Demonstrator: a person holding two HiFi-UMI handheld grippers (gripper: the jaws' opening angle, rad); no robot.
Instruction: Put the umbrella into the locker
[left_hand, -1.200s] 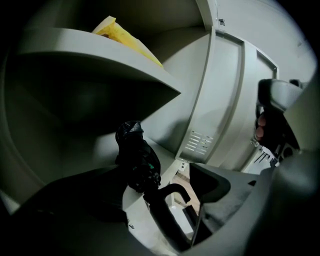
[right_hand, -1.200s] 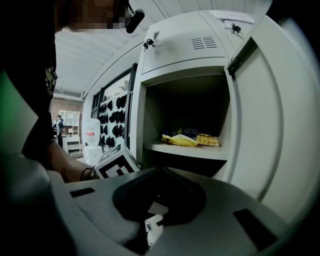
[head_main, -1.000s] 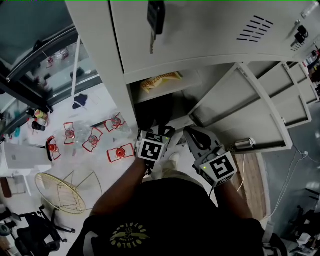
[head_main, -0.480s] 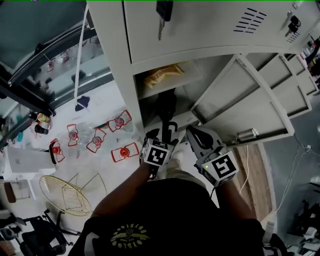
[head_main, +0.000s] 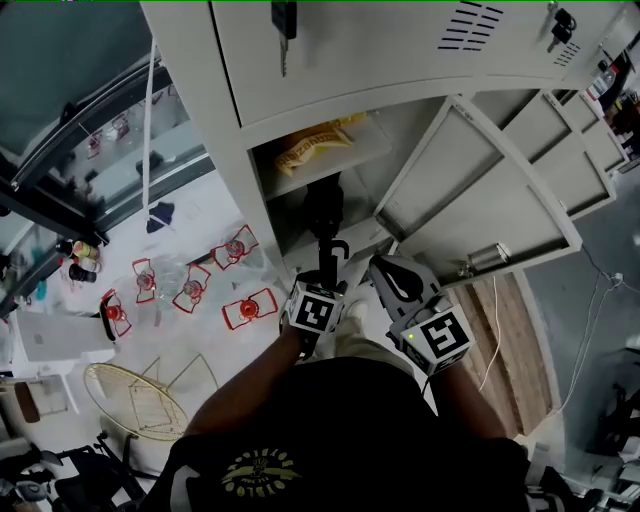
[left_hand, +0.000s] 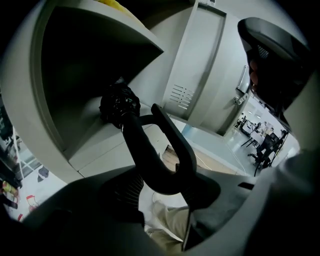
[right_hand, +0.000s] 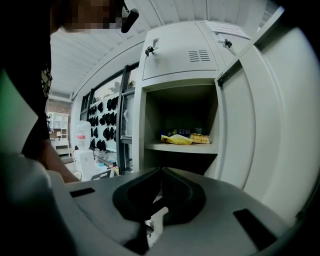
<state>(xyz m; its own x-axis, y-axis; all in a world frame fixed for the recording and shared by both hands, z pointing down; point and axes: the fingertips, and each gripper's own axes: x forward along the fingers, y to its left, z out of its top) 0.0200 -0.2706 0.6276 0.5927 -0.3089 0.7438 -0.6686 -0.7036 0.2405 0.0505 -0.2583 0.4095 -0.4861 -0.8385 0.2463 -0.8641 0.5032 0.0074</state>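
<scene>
A black folded umbrella (head_main: 325, 212) stands in the lower compartment of the open grey locker (head_main: 262, 205), its hooked handle (head_main: 334, 256) sticking out toward me. In the left gripper view the handle (left_hand: 167, 150) lies between the jaws, whose pads touch it on both sides as they close. My left gripper (head_main: 326, 282) points down at the compartment's mouth. To its right my right gripper (head_main: 388, 268) hangs shut with nothing in it, in front of the open door (head_main: 480, 190). In the right gripper view its jaws meet (right_hand: 161, 172).
A yellow snack packet (head_main: 315, 140) lies on the shelf above the umbrella. A key (head_main: 283, 25) hangs from the closed upper door. Red-framed items (head_main: 243, 306) and a wire chair (head_main: 130, 395) stand on the floor at the left. More locker doors (head_main: 585, 150) stand open at the right.
My left gripper has moved forward and down onto the umbrella handle, and its jaws have narrowed around it. The right gripper has barely shifted.
</scene>
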